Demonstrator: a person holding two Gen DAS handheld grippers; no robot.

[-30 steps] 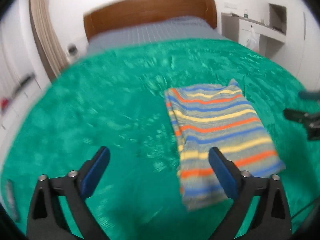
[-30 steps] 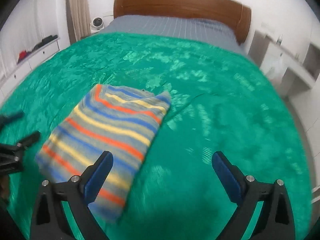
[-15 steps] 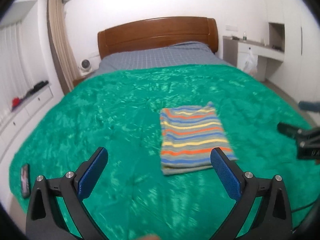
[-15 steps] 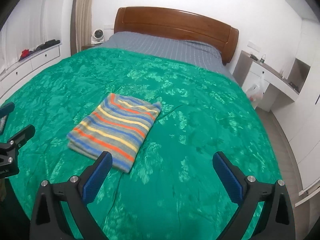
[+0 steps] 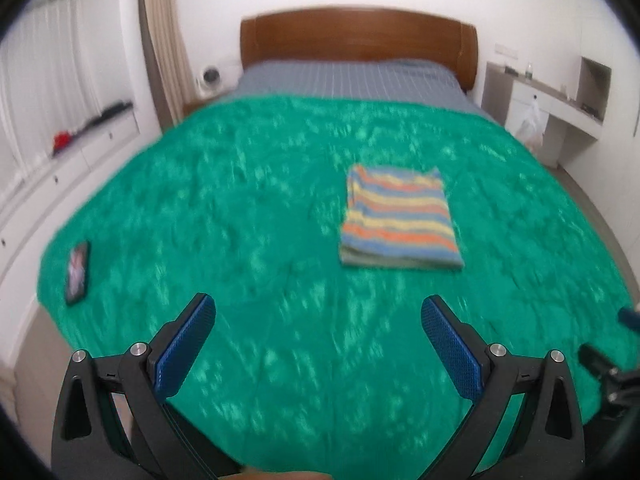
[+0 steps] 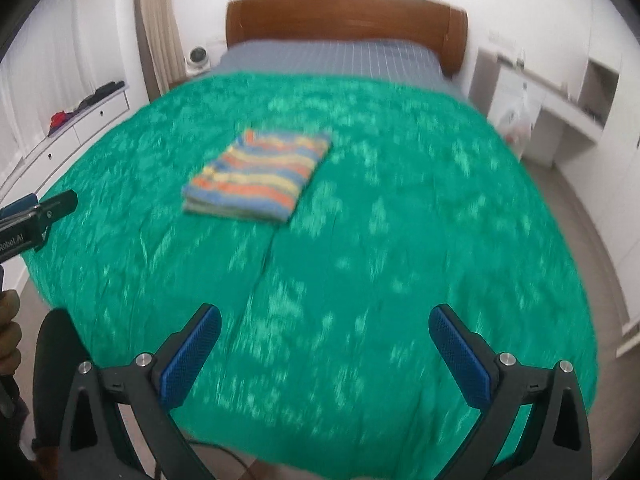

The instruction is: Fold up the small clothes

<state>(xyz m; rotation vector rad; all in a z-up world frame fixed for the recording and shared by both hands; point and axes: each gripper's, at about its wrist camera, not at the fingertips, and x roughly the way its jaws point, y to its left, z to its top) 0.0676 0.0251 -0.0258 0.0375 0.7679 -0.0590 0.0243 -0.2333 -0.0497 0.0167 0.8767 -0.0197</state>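
Both views are motion-blurred; fine detail is soft.

Striped garment (image 5: 398, 218): folded into a neat rectangle, bands of orange, yellow, blue and grey. It lies flat on the green bedspread (image 5: 248, 208), around the middle of the bed, with nothing touching it. The folded layers show as a stacked edge on the near side.

Left claw (image 5: 318, 350): blue-padded fingers (image 5: 185, 350) spread wide apart, nothing between them. It hangs over the near end of the bed. The garment sits well ahead of it and a little right of its centre line, roughly in line with the right-hand finger.

Right claw (image 6: 324, 356): fingers also wide apart and empty, above the foot end of the bedspread. From this camera the garment (image 6: 260, 178) lies well ahead and to the left, beyond the left-hand finger. A crease in the bedspread runs from the garment's near corner toward the claw.

Each claw shows at the edge of the other's view: the left one at the far left of the right wrist view, the right one at the lower right edge of the left wrist view. Both are well clear of the garment.

Surroundings: a phone (image 5: 77, 272) lies on the left edge of the bedspread. Wooden headboard (image 5: 358, 42) at the far end, grey striped sheet (image 5: 352, 78) below it.
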